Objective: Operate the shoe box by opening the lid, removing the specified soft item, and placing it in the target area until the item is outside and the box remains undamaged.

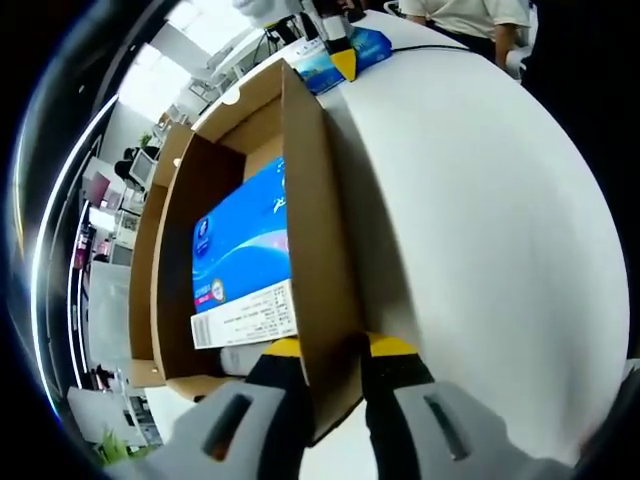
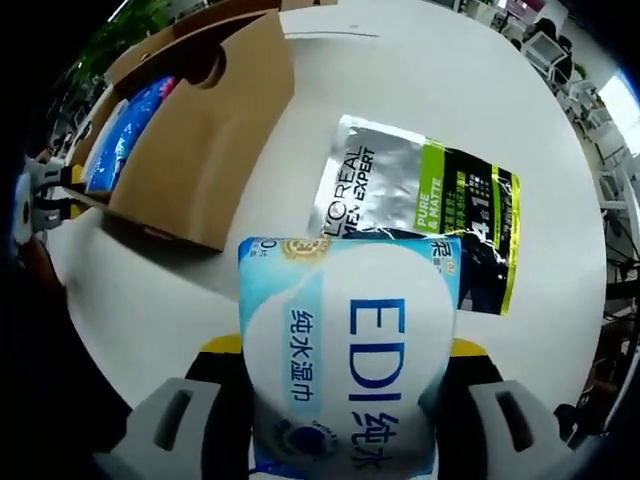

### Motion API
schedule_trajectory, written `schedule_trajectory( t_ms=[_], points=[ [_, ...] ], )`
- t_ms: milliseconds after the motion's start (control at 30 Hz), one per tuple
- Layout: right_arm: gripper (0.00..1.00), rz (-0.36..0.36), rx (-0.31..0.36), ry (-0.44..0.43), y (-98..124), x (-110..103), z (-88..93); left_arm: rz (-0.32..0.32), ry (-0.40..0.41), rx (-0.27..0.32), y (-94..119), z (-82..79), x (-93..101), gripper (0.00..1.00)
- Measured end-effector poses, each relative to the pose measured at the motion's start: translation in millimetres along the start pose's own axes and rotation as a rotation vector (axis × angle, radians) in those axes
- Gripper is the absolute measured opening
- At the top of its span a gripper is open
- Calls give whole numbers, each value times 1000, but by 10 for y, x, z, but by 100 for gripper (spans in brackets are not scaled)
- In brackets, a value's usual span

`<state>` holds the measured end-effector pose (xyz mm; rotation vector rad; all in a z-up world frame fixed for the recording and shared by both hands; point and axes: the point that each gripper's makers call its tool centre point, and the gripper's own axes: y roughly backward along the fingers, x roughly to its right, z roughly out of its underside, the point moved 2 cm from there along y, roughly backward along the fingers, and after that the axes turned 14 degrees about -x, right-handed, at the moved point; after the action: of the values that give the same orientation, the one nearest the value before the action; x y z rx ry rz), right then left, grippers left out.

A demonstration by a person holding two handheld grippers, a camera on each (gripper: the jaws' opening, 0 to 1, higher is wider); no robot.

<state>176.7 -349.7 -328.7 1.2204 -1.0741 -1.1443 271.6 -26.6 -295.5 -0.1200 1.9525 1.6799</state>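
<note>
The open brown cardboard shoe box [image 1: 315,210] lies on the white table [image 1: 480,220]. A blue soft pack with a white label [image 1: 245,240] rests inside it. My left gripper [image 1: 337,348] is shut on the box's side wall, one jaw inside and one outside. My right gripper [image 2: 343,347] is shut on a light blue wet-wipes pack [image 2: 350,370] and holds it over the table, apart from the box [image 2: 200,140]. In the left gripper view, that wipes pack [image 1: 365,45] shows beyond the far end of the box. The left gripper [image 2: 40,200] is at the box's left end.
A silver and green L'Oreal pouch [image 2: 420,210] lies flat on the table [image 2: 330,90], just beyond the held pack. A person in a white shirt [image 1: 470,15] stands at the table's far edge. Office desks and equipment [image 1: 110,220] are past the box.
</note>
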Motion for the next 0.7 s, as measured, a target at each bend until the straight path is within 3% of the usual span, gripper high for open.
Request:
schedule_trajectory(
  t_ms=[333, 533, 700],
  points=[
    [74, -3, -115, 44, -13, 70, -1, 16, -4, -5, 11, 27, 46, 17],
    [73, -26, -105, 63, 20, 161, -10, 30, -4, -10, 9, 26, 66, 17],
    [71, 4, -115, 66, -4, 193, -46, 32, -4, -11, 15, 27, 74, 17]
  ],
)
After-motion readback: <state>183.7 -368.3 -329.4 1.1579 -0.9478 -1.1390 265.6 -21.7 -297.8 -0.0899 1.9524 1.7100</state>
